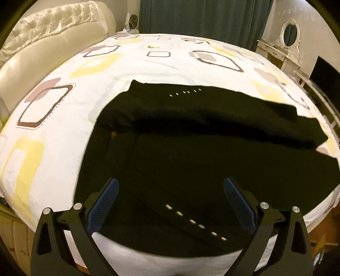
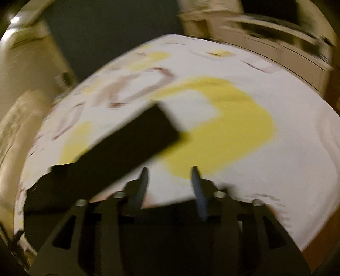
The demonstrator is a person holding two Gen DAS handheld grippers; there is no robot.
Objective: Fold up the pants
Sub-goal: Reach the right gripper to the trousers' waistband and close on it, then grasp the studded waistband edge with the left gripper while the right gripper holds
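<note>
Black pants (image 1: 191, 148) lie spread on the bed, waist toward the left and near edge, legs running right. A row of small metal studs (image 1: 195, 223) shows on the near part and another on the far leg. My left gripper (image 1: 170, 182) is open, its blue-padded fingers (image 1: 106, 203) wide apart just above the near part of the pants. In the blurred right wrist view a black pant leg (image 2: 119, 148) ends left of my right gripper (image 2: 170, 172), which is open and empty over the sheet.
The bed has a white sheet (image 1: 53, 127) with yellow and brown square prints. A cream tufted headboard (image 1: 42, 42) is at the left, a dark curtain (image 1: 201, 19) behind, a white dressing table with an oval mirror (image 1: 290, 34) at the right.
</note>
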